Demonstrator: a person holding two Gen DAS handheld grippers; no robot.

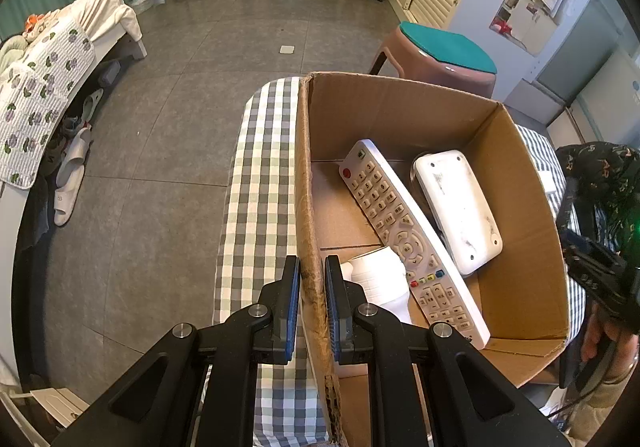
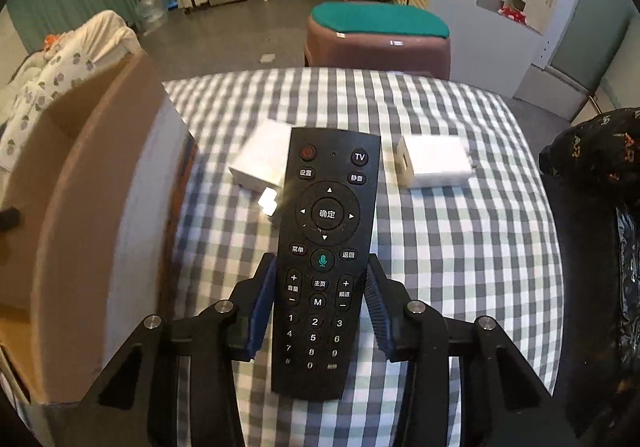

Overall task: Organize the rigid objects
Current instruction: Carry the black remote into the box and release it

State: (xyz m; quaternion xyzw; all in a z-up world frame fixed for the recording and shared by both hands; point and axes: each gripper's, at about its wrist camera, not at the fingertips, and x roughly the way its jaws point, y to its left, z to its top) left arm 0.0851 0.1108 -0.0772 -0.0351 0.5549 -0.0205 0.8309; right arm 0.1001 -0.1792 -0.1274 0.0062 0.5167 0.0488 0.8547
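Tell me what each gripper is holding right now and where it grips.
Left gripper: shut on the cardboard box, on its near side wall. Right gripper: shut on the black remote, gripping its lower half by the long edges.

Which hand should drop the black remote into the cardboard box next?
Right. The right gripper is shut on the black remote, with the cardboard box just beside it. The left gripper is clamped on the box wall, steadying it.
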